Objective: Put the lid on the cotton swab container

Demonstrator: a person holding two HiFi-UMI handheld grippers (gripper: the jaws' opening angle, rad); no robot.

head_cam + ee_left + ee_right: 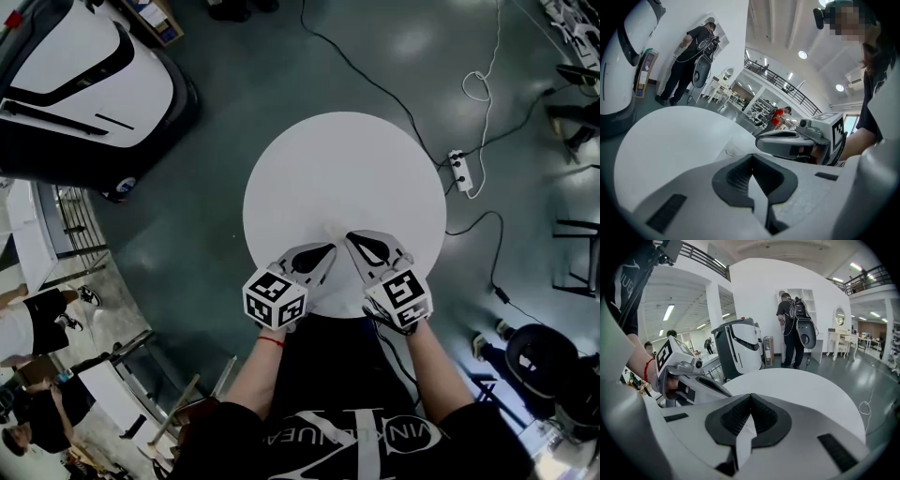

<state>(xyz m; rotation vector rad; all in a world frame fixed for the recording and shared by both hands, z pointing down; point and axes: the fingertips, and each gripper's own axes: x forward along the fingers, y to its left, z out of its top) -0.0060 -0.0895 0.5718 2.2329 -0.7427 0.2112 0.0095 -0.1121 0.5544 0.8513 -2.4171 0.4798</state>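
Judging by what shows, the task has not begun. No cotton swab container or lid can be made out anywhere on the round surface (347, 159). There is only a faint outline (730, 151) just beyond the jaw tips, too dim to name. The left gripper (328, 249) and right gripper (352, 237) hover over the near edge, angled toward each other. Each has its jaws closed tip to tip on nothing. The surface is a smooth, matte white disc. The jaws are pale grey plastic with dark ribbed pads. The floor (216, 122) is dark and glossy.

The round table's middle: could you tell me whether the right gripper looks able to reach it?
Probably yes: the right gripper is shut at the near edge of the table, with nothing visible ahead of it.
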